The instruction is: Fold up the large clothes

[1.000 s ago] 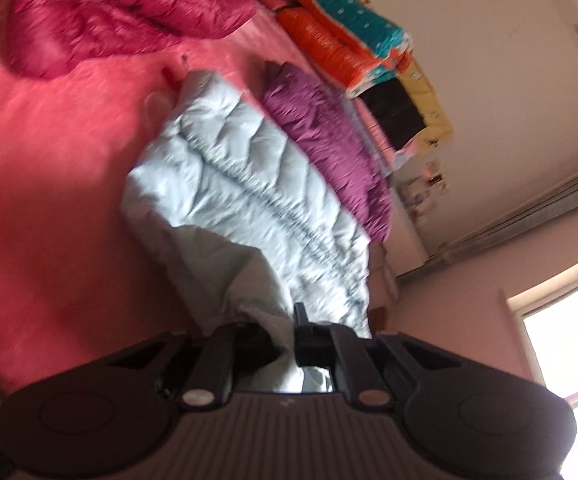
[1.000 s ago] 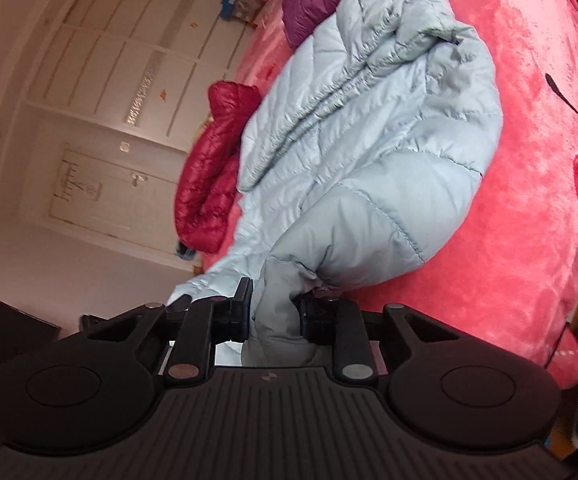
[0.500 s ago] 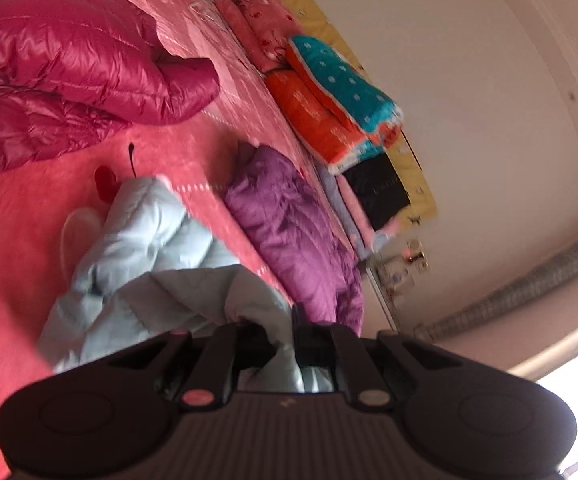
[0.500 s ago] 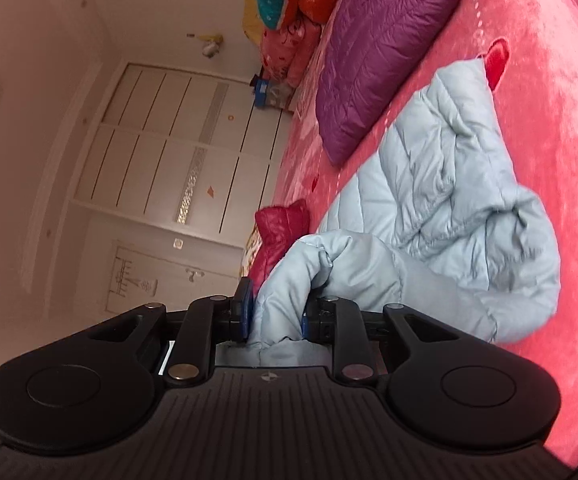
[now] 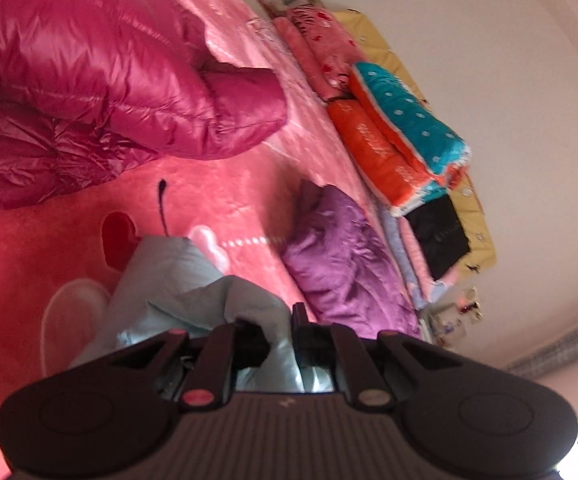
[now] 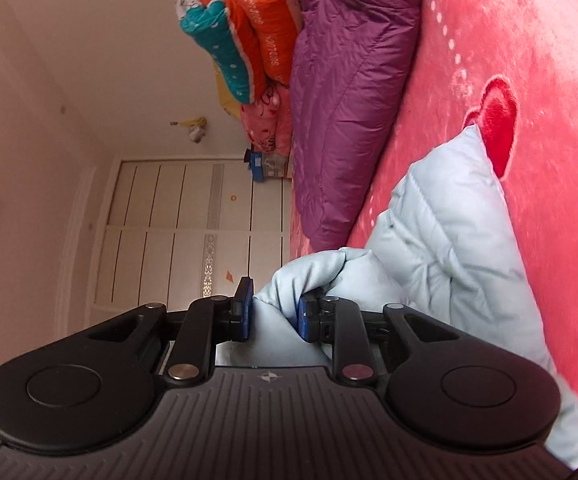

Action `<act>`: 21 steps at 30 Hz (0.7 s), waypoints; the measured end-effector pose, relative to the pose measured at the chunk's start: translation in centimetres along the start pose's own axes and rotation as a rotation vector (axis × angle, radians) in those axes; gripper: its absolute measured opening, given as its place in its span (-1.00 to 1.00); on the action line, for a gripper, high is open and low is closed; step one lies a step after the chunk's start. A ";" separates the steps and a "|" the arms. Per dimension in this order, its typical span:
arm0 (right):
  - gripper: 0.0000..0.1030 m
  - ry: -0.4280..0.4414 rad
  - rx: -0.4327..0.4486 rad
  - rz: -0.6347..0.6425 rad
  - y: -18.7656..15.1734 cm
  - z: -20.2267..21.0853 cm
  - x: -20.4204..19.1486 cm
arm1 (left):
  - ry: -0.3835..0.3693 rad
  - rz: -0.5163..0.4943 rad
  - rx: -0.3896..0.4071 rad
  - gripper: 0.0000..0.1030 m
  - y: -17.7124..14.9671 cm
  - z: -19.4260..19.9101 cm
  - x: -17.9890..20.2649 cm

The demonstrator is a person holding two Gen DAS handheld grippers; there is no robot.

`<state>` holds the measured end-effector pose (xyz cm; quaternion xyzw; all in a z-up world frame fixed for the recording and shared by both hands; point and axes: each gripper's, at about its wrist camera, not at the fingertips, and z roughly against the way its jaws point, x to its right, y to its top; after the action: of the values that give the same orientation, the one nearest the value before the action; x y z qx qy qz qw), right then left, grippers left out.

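Observation:
A pale blue quilted down jacket (image 5: 169, 280) lies bunched on the pink plush bedspread (image 5: 29, 272). My left gripper (image 5: 279, 328) is shut on a fold of its fabric, held just above the bed. In the right wrist view the same jacket (image 6: 449, 240) rises from the bedspread (image 6: 549, 100), and my right gripper (image 6: 275, 312) is shut on another puffy fold of it. Most of the jacket is folded over itself under both grippers.
A magenta down jacket (image 5: 89, 80) lies at the far left of the bed. A purple jacket (image 5: 345, 268) lies beside the blue one, also in the right wrist view (image 6: 349, 80). Folded quilts (image 5: 401, 136) are stacked by the wall. White wardrobe doors (image 6: 177, 232) stand behind.
Both grippers, still shut on the blue jacket, have carried its near edge forward over the rest. The jacket went from spread flat to bunched and doubled over.

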<state>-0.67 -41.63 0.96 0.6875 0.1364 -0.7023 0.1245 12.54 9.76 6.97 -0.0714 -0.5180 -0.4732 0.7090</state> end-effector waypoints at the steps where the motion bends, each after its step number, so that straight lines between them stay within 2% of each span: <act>1: -0.47 0.000 0.006 -0.012 0.3 -0.3 0.7 | 0.011 0.003 0.001 -0.92 0.1 -0.6 -0.2; 5: -0.41 -0.017 0.024 -0.047 0.8 -1.3 2.9 | 0.025 0.029 0.009 -0.85 0.2 -1.9 -1.0; 7: -0.39 -0.017 0.036 -0.063 1.2 -1.1 3.5 | 0.025 0.019 0.027 -0.71 0.2 -1.9 -1.0; 9: -0.27 -0.018 0.053 -0.073 1.6 -0.8 3.8 | 0.022 -0.008 0.051 -0.38 0.3 -1.5 -0.7; 10: -0.16 -0.018 0.063 -0.077 1.8 -0.4 3.8 | 0.022 -0.024 0.065 -0.26 0.3 -1.2 -0.5; 12: 0.55 0.006 0.087 -0.081 2.0 0.3 3.8 | 0.019 -0.055 0.100 0.12 0.4 -0.4 -0.1; 14: 0.89 0.029 0.117 -0.073 2.1 1.0 3.5 | 0.026 -0.089 0.146 0.34 0.6 0.9 0.5; 15: 0.98 0.032 0.126 -0.063 2.3 1.2 3.2 | 0.027 -0.110 0.169 0.37 0.6 1.5 0.8; 18: 0.99 0.014 0.143 -0.018 2.8 1.6 2.3 | 0.018 -0.190 0.217 0.38 0.5 3.5 2.0; 21: 1.00 -0.005 0.150 0.095 2.9 1.6 0.0 | 0.029 -0.333 0.185 0.38 -1.0 3.9 3.9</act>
<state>-1.12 -44.97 0.93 0.6987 0.0506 -0.7057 0.1063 9.24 9.22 11.49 0.0878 -0.5535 -0.5355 0.6318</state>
